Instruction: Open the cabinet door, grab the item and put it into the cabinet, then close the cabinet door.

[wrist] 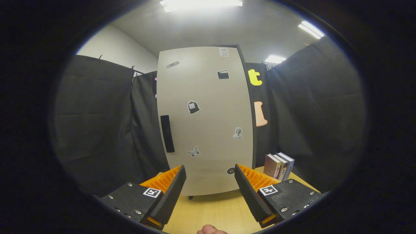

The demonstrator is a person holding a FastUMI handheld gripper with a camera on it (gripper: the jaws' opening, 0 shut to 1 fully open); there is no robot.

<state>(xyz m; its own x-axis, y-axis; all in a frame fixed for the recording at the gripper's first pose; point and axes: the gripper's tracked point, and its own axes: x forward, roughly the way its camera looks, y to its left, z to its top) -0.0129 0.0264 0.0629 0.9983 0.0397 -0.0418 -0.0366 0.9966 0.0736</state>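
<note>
1. Straight ahead of our gripper (210,185), beyond its fingers, stands the tall pale-grey flat-fronted cabinet (208,162) on the light wooden table (214,211); its door is closed, so we cannot tell what is inside.
2. On the door, beyond the left finger and higher, sits the slim black vertical handle (167,133), well apart from the fingertips. We judge the door a stiff, light panel that swings from its right edge, so the handle is where to take hold, pinching it across its narrow width.
3. Beyond the right finger, beside the cabinet's right side, a short row of upright books with pink, white and blue covers (279,166) stands on the table. These look like the item to stow: rigid, moderately heavy, smooth-covered, best gripped across the covers near the top.
4. Small grey and black stickers (193,107) dot the door.
5. Our gripper's fingers stand wide apart, holding nothing.
6. Just below them, a fingertip (211,230) peeks in.
</note>
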